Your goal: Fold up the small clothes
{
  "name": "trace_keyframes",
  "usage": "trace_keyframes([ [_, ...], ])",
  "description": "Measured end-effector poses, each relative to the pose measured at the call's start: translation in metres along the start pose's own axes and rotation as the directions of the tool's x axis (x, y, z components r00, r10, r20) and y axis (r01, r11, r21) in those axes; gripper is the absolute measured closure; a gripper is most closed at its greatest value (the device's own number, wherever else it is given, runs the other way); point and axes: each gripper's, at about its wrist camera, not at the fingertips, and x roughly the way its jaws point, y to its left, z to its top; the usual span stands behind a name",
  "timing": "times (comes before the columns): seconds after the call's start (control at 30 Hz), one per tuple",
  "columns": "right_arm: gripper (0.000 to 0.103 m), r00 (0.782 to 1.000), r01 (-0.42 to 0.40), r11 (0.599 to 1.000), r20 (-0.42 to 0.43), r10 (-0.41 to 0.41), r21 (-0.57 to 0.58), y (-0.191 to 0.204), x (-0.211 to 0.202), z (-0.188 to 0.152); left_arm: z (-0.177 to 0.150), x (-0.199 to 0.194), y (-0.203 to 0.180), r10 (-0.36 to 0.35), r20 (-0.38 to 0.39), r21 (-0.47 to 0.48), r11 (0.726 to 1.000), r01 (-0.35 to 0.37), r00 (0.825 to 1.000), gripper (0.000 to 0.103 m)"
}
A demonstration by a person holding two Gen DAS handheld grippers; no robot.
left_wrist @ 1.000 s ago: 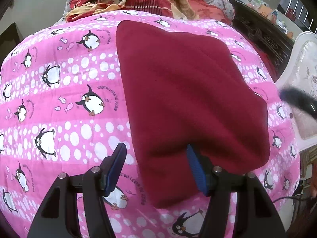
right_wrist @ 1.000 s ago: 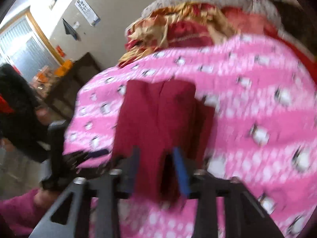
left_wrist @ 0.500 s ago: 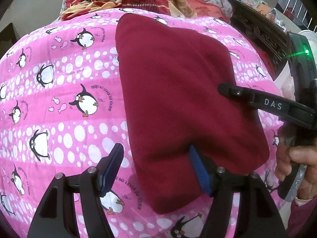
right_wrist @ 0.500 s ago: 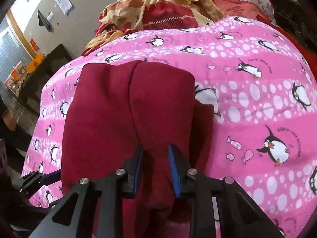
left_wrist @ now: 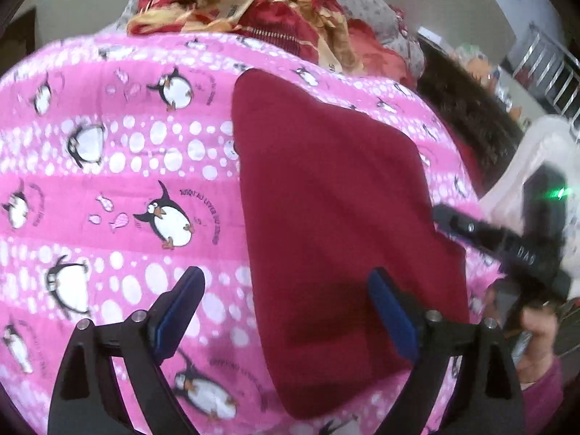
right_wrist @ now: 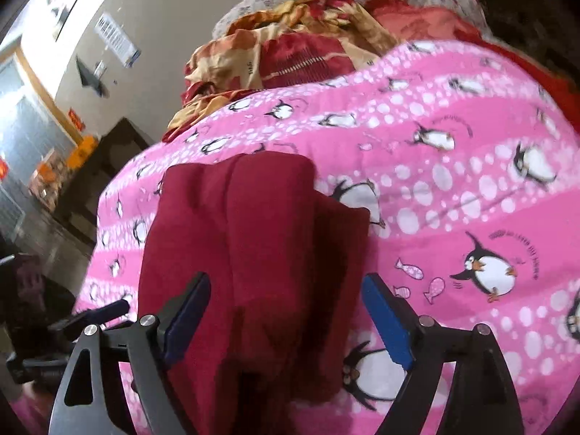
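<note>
A dark red garment (left_wrist: pixel 326 199) lies folded on the pink penguin blanket (left_wrist: pixel 127 181). My left gripper (left_wrist: pixel 286 301) hovers over its near left edge with its jaws opening wide; the left pad is over the blanket, the right pad over the cloth, and neither presses. In the right wrist view the garment (right_wrist: pixel 253 235) shows a lengthwise fold and a flap to the right. My right gripper (right_wrist: pixel 286 308) straddles its near end, jaws opening, blue pads clear of the cloth. A hand holds the right gripper (left_wrist: pixel 507 246) at the garment's right edge.
Crumpled red-and-gold bedding (left_wrist: pixel 253 3) is heaped at the back of the bed. Dark wooden furniture (left_wrist: pixel 471 116) and a white chair (left_wrist: pixel 525 166) stand to the right. In the right wrist view the left gripper (right_wrist: pixel 90 315) sits at the blanket's left edge, beyond it a dark cabinet (right_wrist: pixel 108 159).
My right gripper was shut on a fold of the red garment and now stands wide, with the cloth lying released. My left gripper's jaws have spread wider and shifted sideways.
</note>
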Motion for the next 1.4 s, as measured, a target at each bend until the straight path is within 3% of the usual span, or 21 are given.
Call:
trace_keyframes([
  [0.1,0.012,0.998,-0.023,0.998,-0.052,0.026,0.063,-0.016,0.02,0.003,0.005,0.023,0.015,-0.09,-0.049,-0.068,0.994,0.086,0.995,0.012],
  [0.17,0.012,0.992,-0.096,0.989,-0.076,0.104,0.109,-0.025,0.033,0.001,0.005,0.035,0.017,-0.133,-0.068,-0.09,0.988,0.127,0.989,0.01],
  [0.3,0.011,0.97,-0.222,0.97,-0.078,0.23,0.098,-0.016,0.043,-0.002,0.003,0.051,0.014,-0.161,-0.068,-0.099,0.983,0.154,0.985,0.006],
  [0.33,0.011,0.974,-0.206,0.976,-0.083,0.211,0.07,-0.009,0.045,-0.003,0.003,0.052,0.011,-0.168,-0.071,-0.095,0.982,0.161,0.983,0.006],
  [0.37,0.021,0.983,-0.16,0.987,-0.088,0.162,0.029,-0.002,0.046,-0.004,0.004,0.052,0.008,-0.177,-0.077,-0.087,0.982,0.17,0.981,0.008],
  [0.4,0.028,0.985,-0.147,0.989,-0.091,0.147,0.007,0.004,0.044,-0.004,0.004,0.052,0.003,-0.194,-0.087,-0.078,0.979,0.187,0.977,0.024],
  [0.47,0.051,0.982,-0.167,0.986,-0.089,0.169,0.027,0.01,0.035,-0.001,0.006,0.043,-0.005,-0.17,-0.096,-0.053,0.985,0.166,0.981,0.032],
  [0.53,0.057,0.976,-0.193,0.979,-0.089,0.199,0.066,0.013,0.022,0.001,0.009,0.03,-0.01,-0.17,-0.095,-0.026,0.985,0.168,0.981,0.045],
  [0.67,0.062,0.962,-0.245,0.967,-0.105,0.252,0.074,0.038,-0.004,-0.005,0.006,-0.008,-0.01,-0.159,-0.113,-0.028,0.987,0.157,0.981,0.046],
  [0.8,0.062,0.953,-0.26,0.965,-0.154,0.261,0.031,0.072,-0.014,-0.027,-0.011,-0.049,0.0,-0.1,-0.137,-0.018,0.995,0.098,0.985,0.046],
  [0.9,0.06,0.945,-0.257,0.966,-0.203,0.257,0.029,0.086,0.002,-0.054,-0.034,-0.056,0.017,-0.046,-0.163,-0.036,0.999,0.041,0.986,0.046],
  [0.97,0.058,0.947,-0.193,0.981,-0.255,0.196,0.038,0.085,0.021,-0.076,-0.05,-0.044,0.03,0.008,-0.203,-0.049,0.999,-0.019,0.979,0.046],
  [1.0,0.055,0.958,-0.124,0.992,-0.262,0.118,-0.006,0.086,0.025,-0.085,-0.055,-0.038,0.035,0.029,-0.217,-0.053,0.998,-0.041,0.976,0.043],
  [1.03,0.048,0.966,-0.097,0.994,-0.244,0.084,-0.042,0.09,0.022,-0.088,-0.06,-0.034,0.039,0.04,-0.206,-0.058,0.997,-0.053,0.978,0.035],
  [1.17,0.047,0.987,-0.033,0.983,-0.163,0.003,-0.178,0.115,-0.015,-0.088,-0.065,-0.05,0.046,0.056,-0.134,-0.087,0.994,-0.068,0.989,0.031],
  [1.3,0.047,0.989,-0.109,0.946,-0.125,0.073,-0.306,0.152,-0.045,-0.088,-0.065,-0.069,0.037,0.172,-0.046,-0.02,0.985,-0.173,0.984,0.024],
  [1.4,0.05,0.988,-0.127,0.92,-0.132,0.083,-0.372,0.172,-0.04,-0.101,-0.063,-0.075,0.03,0.205,-0.014,-0.003,0.979,-0.205,0.979,0.024],
])
